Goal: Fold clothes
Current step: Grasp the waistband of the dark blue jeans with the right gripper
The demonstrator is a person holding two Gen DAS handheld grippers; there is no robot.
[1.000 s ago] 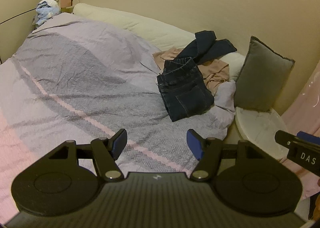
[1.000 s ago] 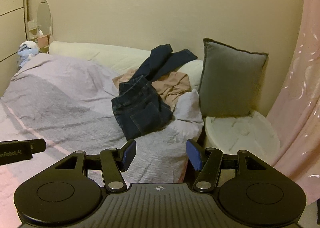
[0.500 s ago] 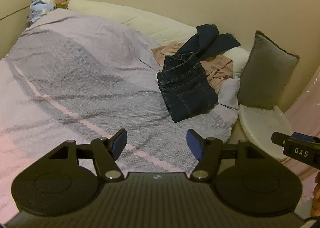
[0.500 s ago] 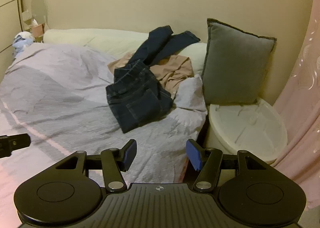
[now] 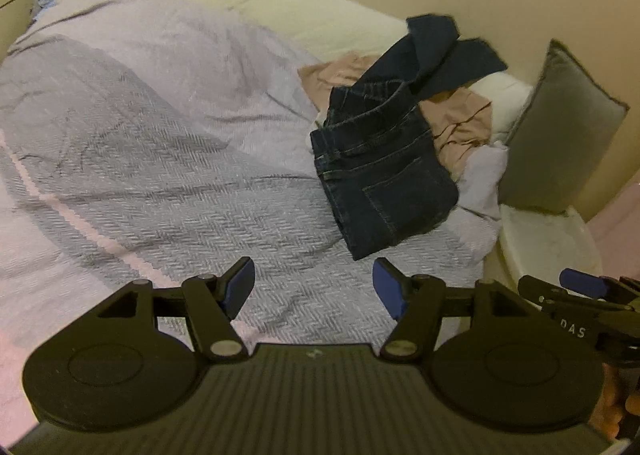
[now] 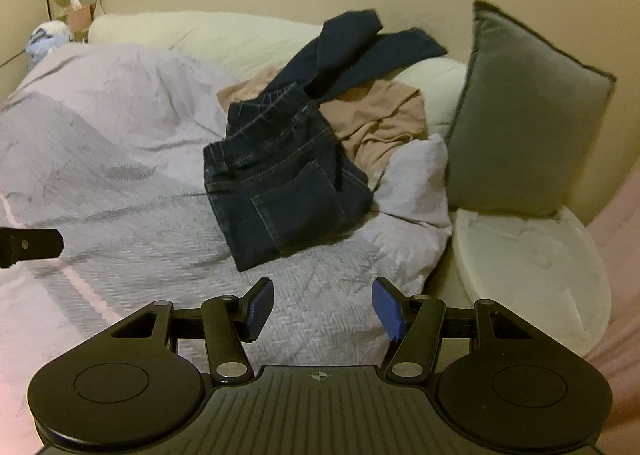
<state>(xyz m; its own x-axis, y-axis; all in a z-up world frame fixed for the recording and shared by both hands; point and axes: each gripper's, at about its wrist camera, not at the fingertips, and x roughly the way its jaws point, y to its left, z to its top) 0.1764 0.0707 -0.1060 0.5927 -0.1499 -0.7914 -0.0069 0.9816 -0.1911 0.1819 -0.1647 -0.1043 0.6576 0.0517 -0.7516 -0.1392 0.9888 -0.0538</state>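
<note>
So you're basically at square one here. Nothing in the pile looks properly folded yet, as far as I can judge: the jeans (image 6: 280, 191) sit just right of centre in the right wrist view, bunched on the bed (image 6: 120, 159), with one back pocket facing up and the legs (image 6: 360, 47) trailing up over the cream pillow (image 6: 208, 35) toward the wall. A tan garment (image 6: 380, 119) is crumpled under and beside them, touching the denim. So that's two pieces of clothing I can count, one dark and one tan, both left to do. Could be more buried under there, can't tell.

Your left hand-held gripper (image 5: 313, 287) has its blue pads apart with nothing between them, only bedspread showing through the gap, and the jeans (image 5: 380, 183) are up and to the right of it. Your right hand-held gripper (image 6: 323, 307) is the same deal, pads wide apart and empty, with the jeans straight above it in frame. Neither is touching fabric.

Other counts: one grey cushion (image 6: 520, 119) at the right, leaning on the wall, one white round side table (image 6: 532, 263) below it, and a bluish bundle (image 6: 44, 37) at the upper left that's too small to identify.
</note>
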